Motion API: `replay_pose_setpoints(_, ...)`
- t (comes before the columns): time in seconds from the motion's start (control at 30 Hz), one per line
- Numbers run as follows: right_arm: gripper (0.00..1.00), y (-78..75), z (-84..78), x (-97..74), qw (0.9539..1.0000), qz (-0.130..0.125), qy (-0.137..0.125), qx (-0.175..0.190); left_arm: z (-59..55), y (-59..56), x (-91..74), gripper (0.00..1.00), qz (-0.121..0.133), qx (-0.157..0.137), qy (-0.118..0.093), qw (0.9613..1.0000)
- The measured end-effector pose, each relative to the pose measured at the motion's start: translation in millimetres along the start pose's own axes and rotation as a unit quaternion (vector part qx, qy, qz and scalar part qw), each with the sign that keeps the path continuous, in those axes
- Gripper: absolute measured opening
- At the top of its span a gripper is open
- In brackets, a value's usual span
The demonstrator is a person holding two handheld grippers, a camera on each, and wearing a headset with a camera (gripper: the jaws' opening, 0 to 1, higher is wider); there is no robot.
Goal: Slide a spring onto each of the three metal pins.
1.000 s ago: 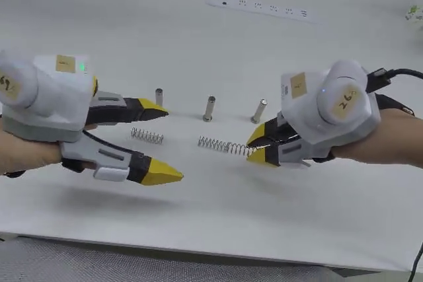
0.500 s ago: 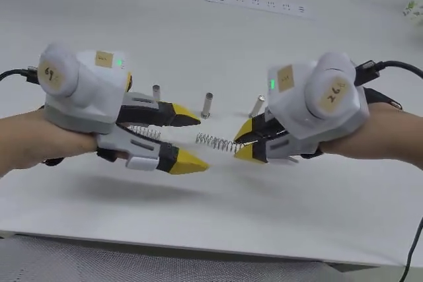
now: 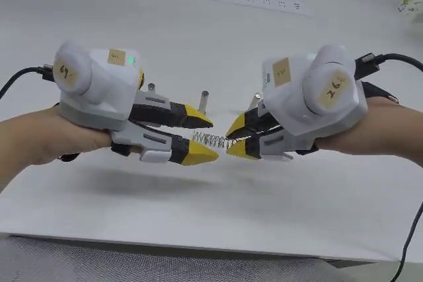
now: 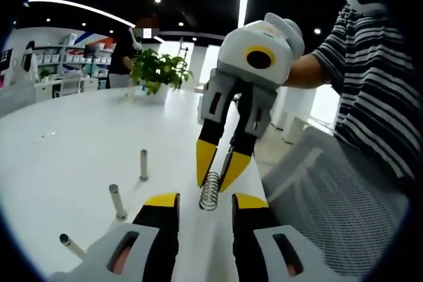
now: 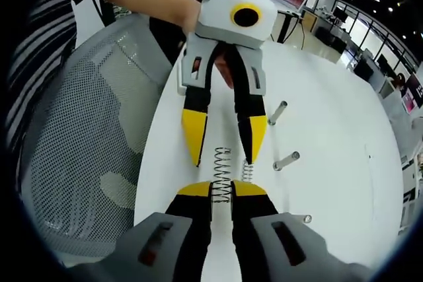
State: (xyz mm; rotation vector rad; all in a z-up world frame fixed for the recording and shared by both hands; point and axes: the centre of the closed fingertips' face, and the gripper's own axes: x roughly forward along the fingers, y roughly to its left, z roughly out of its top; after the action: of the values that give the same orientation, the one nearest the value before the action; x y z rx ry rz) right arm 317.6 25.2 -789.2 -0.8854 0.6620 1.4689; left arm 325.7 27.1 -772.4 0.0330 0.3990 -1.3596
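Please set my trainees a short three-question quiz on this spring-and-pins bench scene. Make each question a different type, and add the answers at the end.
1. Short answer: how many pins stand on the table?
2. Multiple choice: the right gripper is shut on A) a pin, B) a spring, C) nothing.
3. True or false: the left gripper is open, with the spring's free end between its jaws.

Key: 1. Three, all bare. 2. B. 3. True.
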Motion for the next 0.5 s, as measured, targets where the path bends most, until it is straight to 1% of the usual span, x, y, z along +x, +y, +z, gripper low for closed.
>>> replay_pose_setpoints(0.07, 0.08, 0.2, -0.6, 0.4, 1.0, 0.0, 0.004, -0.004, 0.4, -0.4, 1.8, 0.2, -0.001, 0.001, 0.0, 1.0)
replay_pose_setpoints(0.4, 0.08, 0.2, -0.1, 0.1, 1.0, -0.001, 0.004, -0.005, -2.9, -2.0, 5.7, 0.16, -0.001, 0.005, 0.005, 1.0)
replay_pose_setpoints(0.5, 0.08, 0.6, -0.6, -0.5, 1.0, 0.0, 0.004, -0.003, -1.3, -2.7, 6.1, 0.12, -0.002, 0.002, 0.001, 1.0)
